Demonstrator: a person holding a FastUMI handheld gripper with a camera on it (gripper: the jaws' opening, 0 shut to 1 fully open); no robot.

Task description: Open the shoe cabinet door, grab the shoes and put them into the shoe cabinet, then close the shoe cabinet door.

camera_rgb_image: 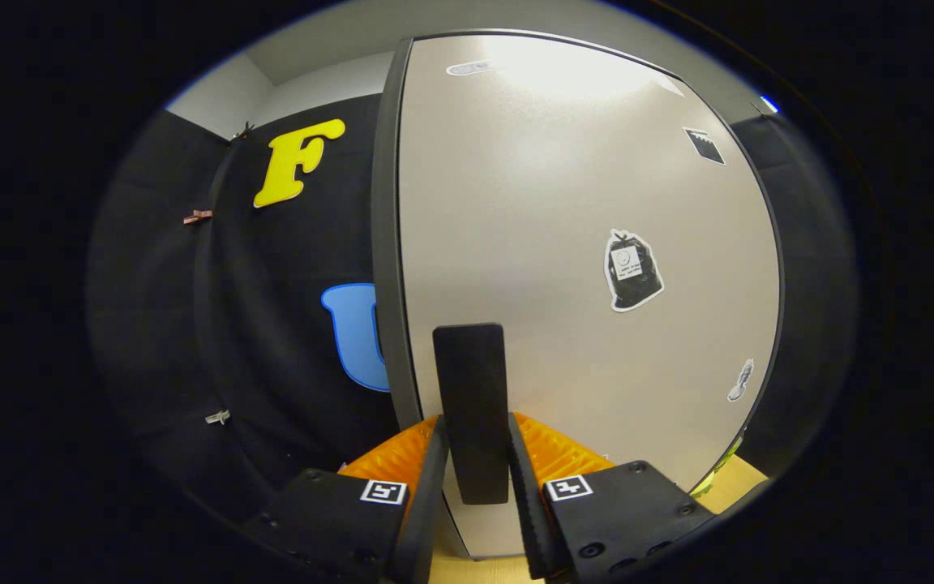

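Gripper [475, 454] right up against shoe cabinet door [589, 243], fingers closed on the black upright handle [471, 389] from both sides, pinching its lower part. Handle mounted near the door's left edge, top end sticking up past the fingertips. Door panel pale grey-beige, dark frame strip [386, 243] down its left side; cannot tell whether shut or slightly ajar. Stickers on the panel: black bag-shaped one [631, 269] to the right of the handle and higher up, small dark one [704, 146] near the upper right corner, small pale one [741, 381] low near the right edge, oval one [471, 68] at the top. Black cloth booth wall [272, 324] left of the door, a few clips [198, 216] pinned on it. Light wooden surface [739, 483] at lower right below the door, something yellow-green [714, 478] at the door's bottom right corner, too little visible to identify
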